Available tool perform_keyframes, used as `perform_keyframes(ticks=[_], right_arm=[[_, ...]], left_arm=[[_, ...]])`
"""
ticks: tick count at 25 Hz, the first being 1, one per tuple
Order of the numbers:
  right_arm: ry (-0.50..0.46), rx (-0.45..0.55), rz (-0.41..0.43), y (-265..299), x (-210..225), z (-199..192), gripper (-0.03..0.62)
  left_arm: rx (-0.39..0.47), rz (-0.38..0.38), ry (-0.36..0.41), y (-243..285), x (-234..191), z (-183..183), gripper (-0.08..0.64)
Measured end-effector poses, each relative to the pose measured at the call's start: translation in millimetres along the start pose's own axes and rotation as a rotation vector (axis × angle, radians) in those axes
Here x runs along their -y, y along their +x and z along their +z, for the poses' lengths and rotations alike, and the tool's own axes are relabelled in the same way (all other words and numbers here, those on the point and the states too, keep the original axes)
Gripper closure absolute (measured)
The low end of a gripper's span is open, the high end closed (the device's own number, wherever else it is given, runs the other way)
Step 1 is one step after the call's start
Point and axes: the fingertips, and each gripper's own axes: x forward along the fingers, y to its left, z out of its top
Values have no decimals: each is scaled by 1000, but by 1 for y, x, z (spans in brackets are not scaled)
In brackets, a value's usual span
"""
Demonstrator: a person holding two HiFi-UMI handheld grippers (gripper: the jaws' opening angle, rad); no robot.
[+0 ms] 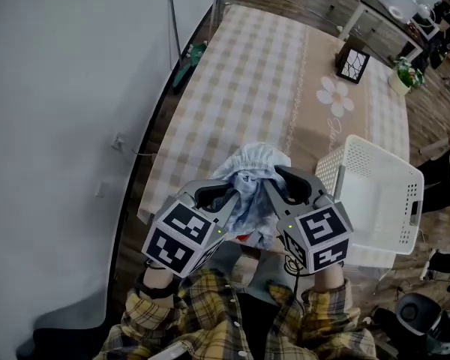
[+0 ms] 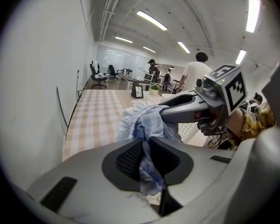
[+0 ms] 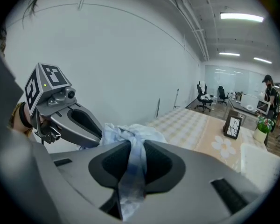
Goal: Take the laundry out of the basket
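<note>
Left hand-held gripper point(image 1: 226, 198): grey, with a marker cube at its back. Its jaws are pinched together on a fold of cloth that runs down between the pads. It takes the left side of the piece, probably so the load is shared.
Laundry: a crumpled pale blue-and-white checked fabric garment point(image 1: 252, 165), bunched between the two tools. It hangs in the air over the near edge of the counter, outside the basket and to its left.
Right hand-held gripper point(image 1: 279, 183): the same build, clamped on another fold, which trails through its jaws.
Counter point(image 1: 240, 73): a long surface under a beige checked cloth. The bare stretch beyond the garment looks like the place to set it down.
Basket: a white perforated plastic laundry basket point(image 1: 394, 190) on the near right corner. No cloth shows inside, so the emptying seems nearly finished.
</note>
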Motion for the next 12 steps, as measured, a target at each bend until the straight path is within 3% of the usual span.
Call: perform_keyframes(ticks=[8, 12], right_arm=[[54, -120, -35, 27, -25, -77, 468], [73, -155, -55, 42, -22, -102, 460]], left_arm=[[-51, 1, -98, 22, 0, -71, 492], [-54, 15, -127, 38, -10, -85, 474]])
